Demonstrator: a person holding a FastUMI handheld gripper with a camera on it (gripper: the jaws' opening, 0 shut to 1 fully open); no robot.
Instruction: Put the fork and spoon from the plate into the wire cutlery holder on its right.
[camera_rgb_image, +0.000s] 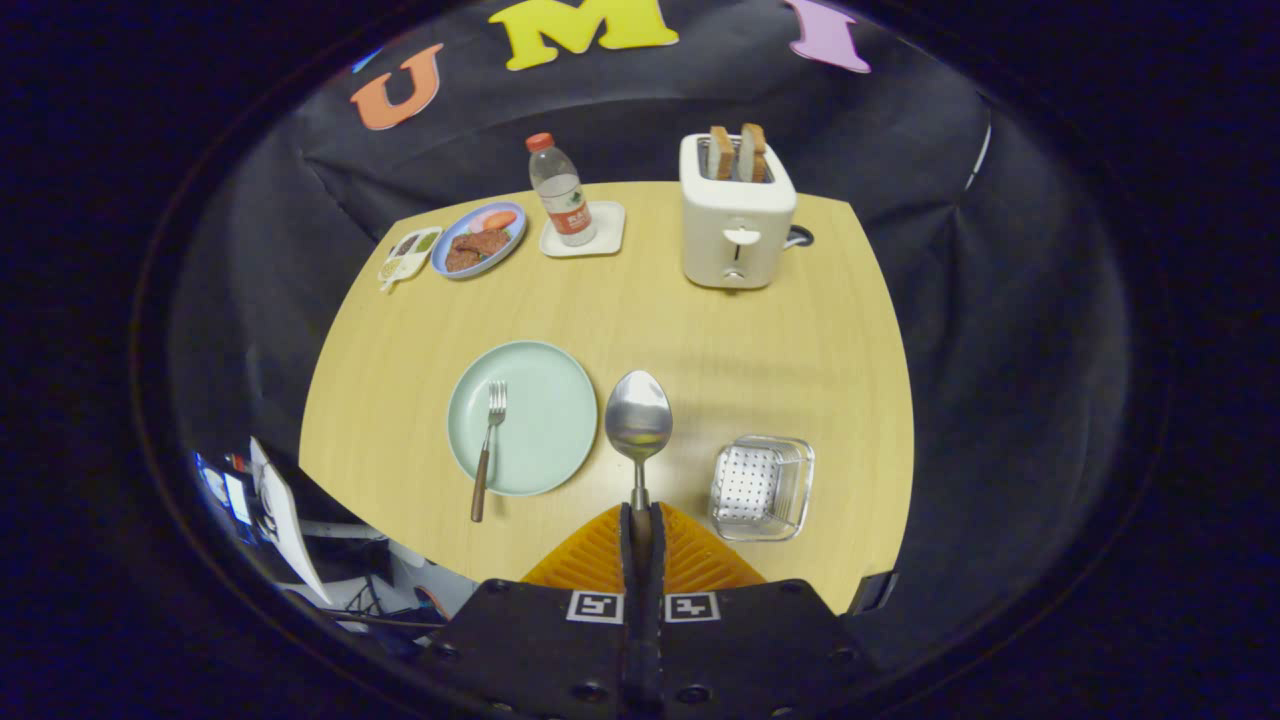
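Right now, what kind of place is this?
Likely a staged breakfast table in a recording booth: toaster with bread, food plate, bottle. The hand-held gripper is shut on the spoon.

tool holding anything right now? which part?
Yes: the tool is shut on the silver metal spoon, gripping its dark handle end; the bowl sticks out ahead, above the wooden table.

Fingers (641, 530) clamp the spoon (638, 420) — fork (489, 436) on plate (545, 400).
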